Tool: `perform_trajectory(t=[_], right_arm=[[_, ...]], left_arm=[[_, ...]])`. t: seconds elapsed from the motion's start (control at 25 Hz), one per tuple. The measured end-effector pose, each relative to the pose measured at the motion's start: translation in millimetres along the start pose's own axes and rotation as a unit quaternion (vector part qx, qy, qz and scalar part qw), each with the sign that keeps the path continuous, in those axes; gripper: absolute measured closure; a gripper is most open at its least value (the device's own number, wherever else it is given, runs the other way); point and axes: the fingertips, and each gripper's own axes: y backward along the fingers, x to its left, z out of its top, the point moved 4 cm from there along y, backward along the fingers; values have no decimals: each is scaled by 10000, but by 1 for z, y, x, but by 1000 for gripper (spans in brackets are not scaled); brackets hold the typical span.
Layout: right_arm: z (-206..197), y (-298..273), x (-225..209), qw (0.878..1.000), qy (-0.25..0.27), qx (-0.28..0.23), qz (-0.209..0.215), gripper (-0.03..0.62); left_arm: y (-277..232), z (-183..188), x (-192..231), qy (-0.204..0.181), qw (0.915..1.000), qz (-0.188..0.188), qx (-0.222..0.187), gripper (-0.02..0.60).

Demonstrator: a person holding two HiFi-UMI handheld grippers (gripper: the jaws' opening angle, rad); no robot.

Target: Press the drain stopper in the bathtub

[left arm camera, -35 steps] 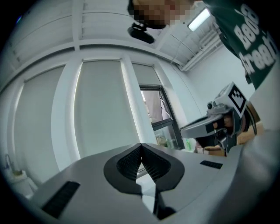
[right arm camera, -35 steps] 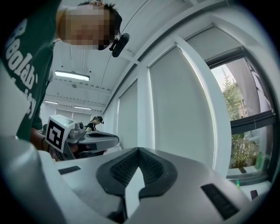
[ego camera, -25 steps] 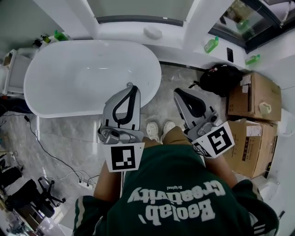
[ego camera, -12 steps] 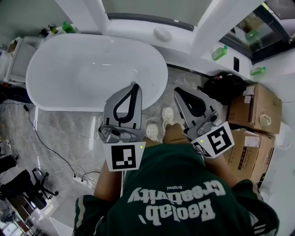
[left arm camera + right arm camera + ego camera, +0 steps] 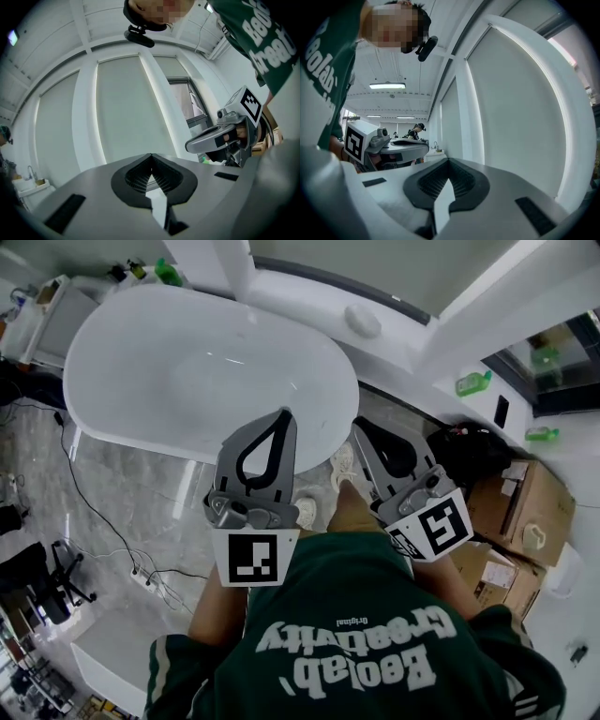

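Bathtub: white, upper left.
Left claw: pressed together, empty (tip overlaps the tub edge).
Right claw: pressed together, empty.

The bathtub lies open from above, its rim the only barrier.

We see a grey marble floor with cables trailing across it. Cardboard boxes stand at the right, and a white ledge runs below tall window panels. A ceiling strip light glows.
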Motion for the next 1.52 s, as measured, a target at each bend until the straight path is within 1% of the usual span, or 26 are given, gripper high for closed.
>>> perform_trajectory(t=[0.16,0.32,0.48,0.6,0.76,0.92,1.08,1.24,1.4,1.52], right_arm=[[-1,-30,-38,9991,123,2,398,582],[5,-61,-76,9954,18,-62,953,582],[-2,-84,-110,9910,-105,-27,1333,582],[-5,-99,-126,9882,-149,9,1526,582],[-3,-114,-134,9840,-168,-24,1773,582],[-4,-130,-142,9807,-184,-35,1947,582],[-7,-148,-153,9787,-256,-108,2036,582],[-12,-161,-159,9778,-401,-138,2052,582],[-19,-173,-158,9797,-417,-184,1955,582],[-26,-179,-150,9809,-400,-152,1897,582]], left_arm=[[-39,-8,10,148,9990,350,248,577],[-78,-9,24,266,9960,728,441,577],[-111,-14,31,276,9916,1089,634,577],[-128,-16,37,297,9893,1236,711,577],[-137,-18,44,425,9861,1388,807,577],[-149,-21,52,451,9838,1508,857,577],[-158,-31,60,469,9807,1553,1095,577],[-158,-35,67,564,9773,1626,1233,577],[-156,-40,77,549,9767,1653,1251,577],[-150,-48,85,609,9769,1615,1262,577]])
